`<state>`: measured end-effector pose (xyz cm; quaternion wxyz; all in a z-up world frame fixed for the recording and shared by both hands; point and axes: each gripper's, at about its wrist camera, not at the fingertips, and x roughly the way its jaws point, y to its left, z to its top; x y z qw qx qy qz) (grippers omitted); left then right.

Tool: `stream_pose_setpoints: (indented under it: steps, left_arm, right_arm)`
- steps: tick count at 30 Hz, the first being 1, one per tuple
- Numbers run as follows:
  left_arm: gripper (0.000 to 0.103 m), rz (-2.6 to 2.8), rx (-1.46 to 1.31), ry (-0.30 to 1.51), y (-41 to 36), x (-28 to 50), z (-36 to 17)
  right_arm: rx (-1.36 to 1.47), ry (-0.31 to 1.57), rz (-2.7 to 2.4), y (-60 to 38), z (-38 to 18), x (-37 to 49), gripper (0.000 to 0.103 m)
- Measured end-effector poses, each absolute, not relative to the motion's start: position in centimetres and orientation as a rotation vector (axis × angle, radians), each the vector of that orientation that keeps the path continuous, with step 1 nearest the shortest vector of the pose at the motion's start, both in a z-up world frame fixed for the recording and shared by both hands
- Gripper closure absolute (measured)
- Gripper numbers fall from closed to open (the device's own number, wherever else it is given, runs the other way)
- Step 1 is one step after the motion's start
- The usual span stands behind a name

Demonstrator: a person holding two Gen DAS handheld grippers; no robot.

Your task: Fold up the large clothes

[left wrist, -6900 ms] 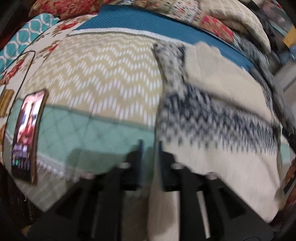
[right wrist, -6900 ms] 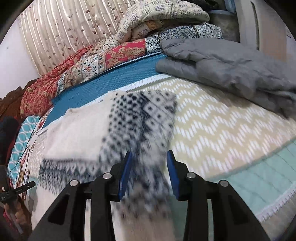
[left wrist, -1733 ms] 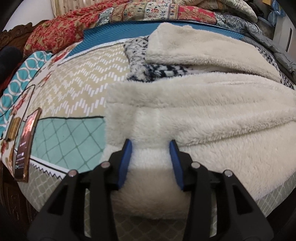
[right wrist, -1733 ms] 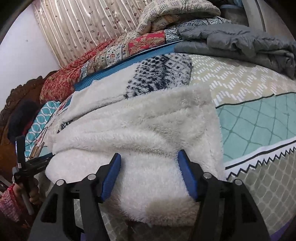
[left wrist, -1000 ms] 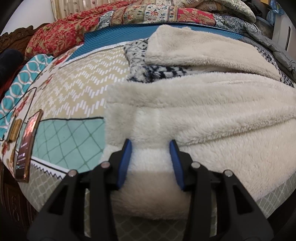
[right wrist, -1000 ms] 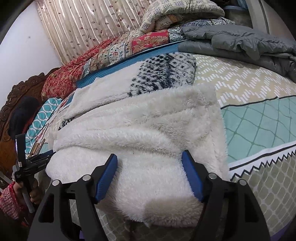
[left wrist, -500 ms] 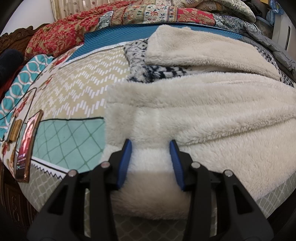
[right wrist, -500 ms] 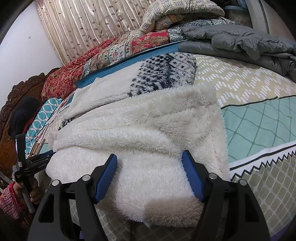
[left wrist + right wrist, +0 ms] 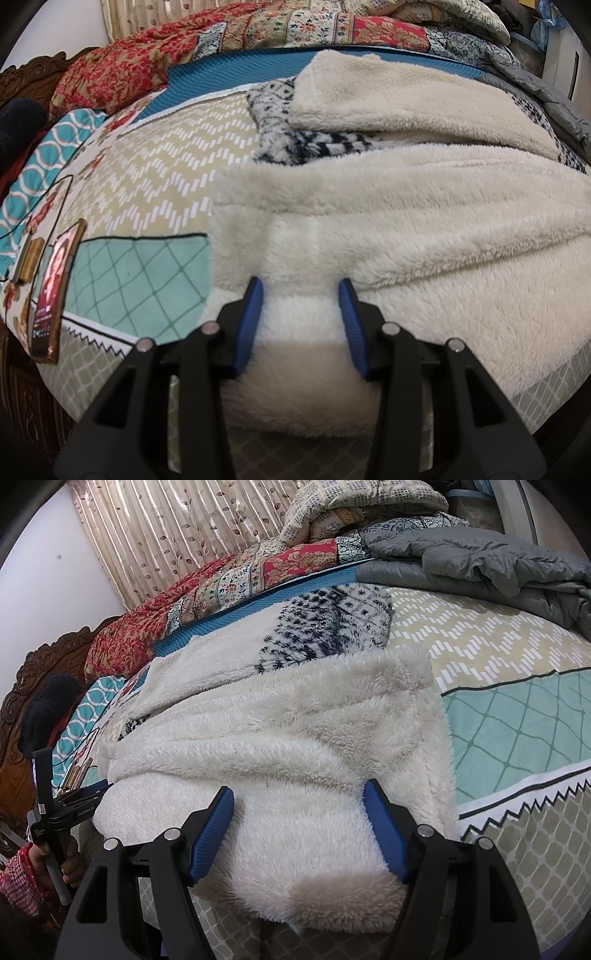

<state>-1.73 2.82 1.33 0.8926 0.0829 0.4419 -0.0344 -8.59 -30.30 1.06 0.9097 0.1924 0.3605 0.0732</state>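
Lying folded at the bed's (image 9: 155, 177) near edge, the fleece garment (image 9: 424, 229) hasn't shifted; its cream lining now faces up. Left gripper (image 9: 301, 317) and right gripper (image 9: 301, 830) stay pinching its thick fold.

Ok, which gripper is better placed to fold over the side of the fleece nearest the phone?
Left, probably. The left gripper grips the fleece close to that side edge, with the phone lying beyond it. The right gripper grips it near the opposite edge.
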Motion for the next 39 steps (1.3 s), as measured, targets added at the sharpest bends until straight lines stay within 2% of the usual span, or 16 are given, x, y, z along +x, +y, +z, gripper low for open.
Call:
stream_pose_setpoints:
  steps: [39]
  left_arm:
    - [0.061,-0.061,0.177,0.942,2.7,-1.79,1.6]
  right_arm:
    - [0.398,0.744,0.151,-30.28,1.02,-8.58,0.054]
